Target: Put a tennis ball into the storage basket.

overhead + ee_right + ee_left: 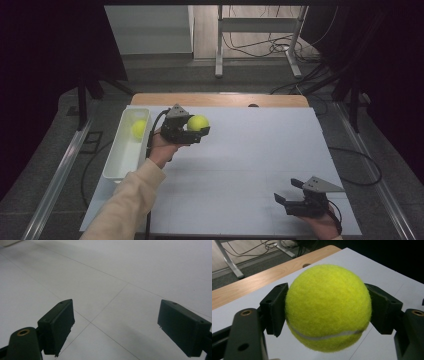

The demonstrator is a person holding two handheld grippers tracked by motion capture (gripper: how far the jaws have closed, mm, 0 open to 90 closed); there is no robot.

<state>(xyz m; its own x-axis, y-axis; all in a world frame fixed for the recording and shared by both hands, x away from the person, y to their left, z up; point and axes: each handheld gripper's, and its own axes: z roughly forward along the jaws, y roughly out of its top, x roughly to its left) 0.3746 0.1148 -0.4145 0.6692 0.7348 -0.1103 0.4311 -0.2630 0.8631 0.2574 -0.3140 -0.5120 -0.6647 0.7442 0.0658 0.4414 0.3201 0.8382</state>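
My left gripper [197, 131] is shut on a yellow-green tennis ball [197, 122], held a little above the white table top [250, 150] just right of the white bin [116, 162]. In the left gripper view the ball [328, 306] sits squeezed between both black pads [274, 308]. A second tennis ball [139, 128] lies inside the bin at its far end. My right gripper [288, 192] rests near the table's front right, jaws wide apart with nothing between them; in the right gripper view its gripper [115, 327] faces bare white surface.
The long white bin stands along the table's left edge. A wooden strip [220, 99] borders the far edge. Beyond it are metal frame legs [219, 45] and cables [280, 47] on the floor. A cable [357, 165] loops off the table's right side.
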